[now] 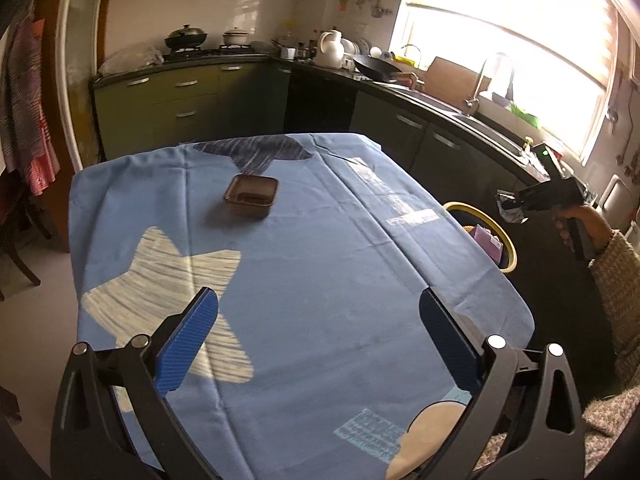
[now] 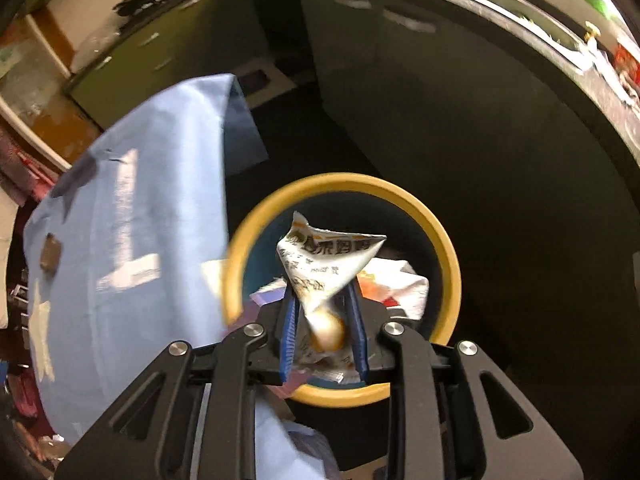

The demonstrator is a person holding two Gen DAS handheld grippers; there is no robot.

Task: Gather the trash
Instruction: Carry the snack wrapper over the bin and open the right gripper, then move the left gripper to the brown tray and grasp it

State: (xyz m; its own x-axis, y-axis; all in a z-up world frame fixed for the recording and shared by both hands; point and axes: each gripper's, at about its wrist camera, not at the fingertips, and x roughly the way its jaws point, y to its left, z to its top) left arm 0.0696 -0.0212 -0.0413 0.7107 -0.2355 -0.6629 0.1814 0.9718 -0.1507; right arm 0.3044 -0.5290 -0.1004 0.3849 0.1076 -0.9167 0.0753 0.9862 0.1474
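Observation:
My right gripper (image 2: 322, 290) is shut on a crumpled white food wrapper (image 2: 326, 264) with printed text and holds it over the open mouth of a yellow-rimmed bin (image 2: 448, 264). The bin holds other paper scraps and a purple piece. In the left wrist view the right gripper (image 1: 516, 204) hangs above the bin (image 1: 506, 240) to the right of the table. My left gripper (image 1: 318, 302) is open and empty above the near part of the blue tablecloth (image 1: 320, 260). A brown square plastic container (image 1: 251, 195) stands on the far middle of the table.
The table is covered by the blue cloth with a white star print (image 1: 160, 300). Dark kitchen cabinets (image 1: 192, 108) and a counter with sink (image 1: 476, 108) run behind and to the right. A wooden chair (image 1: 16, 240) stands at the left.

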